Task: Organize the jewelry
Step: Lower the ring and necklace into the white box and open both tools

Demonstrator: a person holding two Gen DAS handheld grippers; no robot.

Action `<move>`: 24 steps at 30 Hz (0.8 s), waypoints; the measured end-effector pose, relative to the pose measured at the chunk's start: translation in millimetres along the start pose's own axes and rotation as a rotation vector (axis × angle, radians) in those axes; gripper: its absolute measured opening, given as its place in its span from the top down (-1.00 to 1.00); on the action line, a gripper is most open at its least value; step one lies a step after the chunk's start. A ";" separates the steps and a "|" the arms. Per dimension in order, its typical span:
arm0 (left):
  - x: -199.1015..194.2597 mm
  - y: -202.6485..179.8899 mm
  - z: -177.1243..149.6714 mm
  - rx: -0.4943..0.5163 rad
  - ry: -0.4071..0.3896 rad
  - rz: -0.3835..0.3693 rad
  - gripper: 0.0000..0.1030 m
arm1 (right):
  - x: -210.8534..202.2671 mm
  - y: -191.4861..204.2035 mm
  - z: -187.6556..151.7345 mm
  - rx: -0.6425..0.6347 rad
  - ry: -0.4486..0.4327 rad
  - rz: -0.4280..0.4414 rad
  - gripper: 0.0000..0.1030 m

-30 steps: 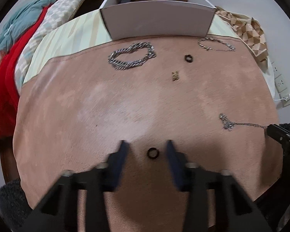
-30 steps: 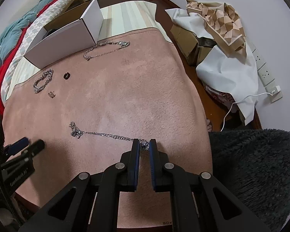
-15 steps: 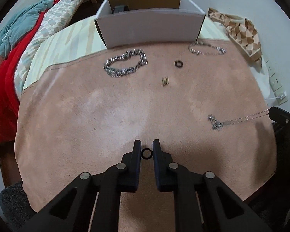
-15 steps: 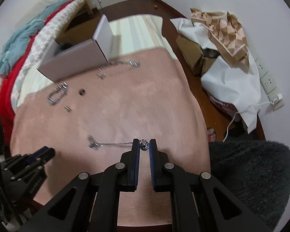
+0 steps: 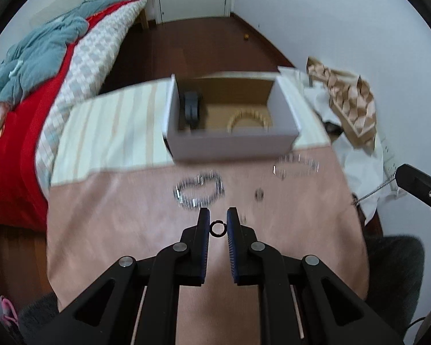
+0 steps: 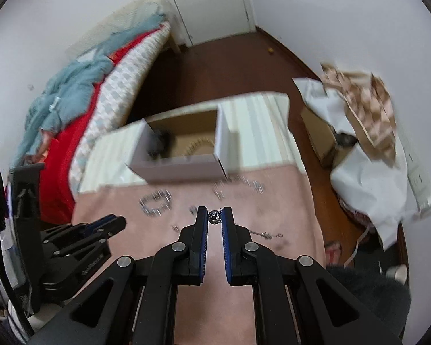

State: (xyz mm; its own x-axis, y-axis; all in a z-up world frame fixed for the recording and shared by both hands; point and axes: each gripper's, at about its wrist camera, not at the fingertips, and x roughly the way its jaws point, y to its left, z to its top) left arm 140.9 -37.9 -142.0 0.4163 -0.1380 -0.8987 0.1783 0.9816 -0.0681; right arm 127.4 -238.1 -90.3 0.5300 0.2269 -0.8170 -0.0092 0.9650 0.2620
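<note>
1. The left hand-held gripper is nearly closed, its pads pinching a small black ring held clear above the pink cloth on the desk.
2. The right hand-held gripper is clamped on the sparkly end of a thin silver necklace; its chain trails to the right of the fingers.
3. Beyond both, an open white box sits at the far edge of the cloth, with a beaded bracelet and a dark object inside.
4. On the cloth near the box lie a chunky silver chain, another silver chain and a small dark ring, all blurred.
</note>
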 end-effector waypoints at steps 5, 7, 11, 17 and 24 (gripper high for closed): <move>-12.8 12.3 51.5 -0.014 -0.051 -0.018 0.82 | -5.8 17.2 58.7 -0.042 -0.078 0.037 0.81; -13.1 18.2 71.2 -0.023 -0.067 -0.021 0.82 | 2.1 26.6 85.7 -0.071 -0.091 0.044 0.81; 1.5 29.8 109.3 -0.037 -0.068 -0.022 0.82 | 34.3 38.5 121.2 -0.106 -0.071 0.045 0.81; 53.5 42.8 151.6 -0.062 0.025 -0.046 0.82 | 114.7 37.9 149.2 -0.111 0.043 0.014 0.81; 108.3 41.3 171.5 -0.095 0.167 -0.145 0.80 | 183.1 20.5 153.6 -0.059 0.157 0.004 0.81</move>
State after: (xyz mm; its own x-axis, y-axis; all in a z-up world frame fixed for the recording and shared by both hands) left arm 346.2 -35.0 -167.9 0.2381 -0.2621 -0.9352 0.1370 0.9623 -0.2348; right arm 354.5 -196.9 -155.6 0.3906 0.2438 -0.8877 -0.0630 0.9691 0.2384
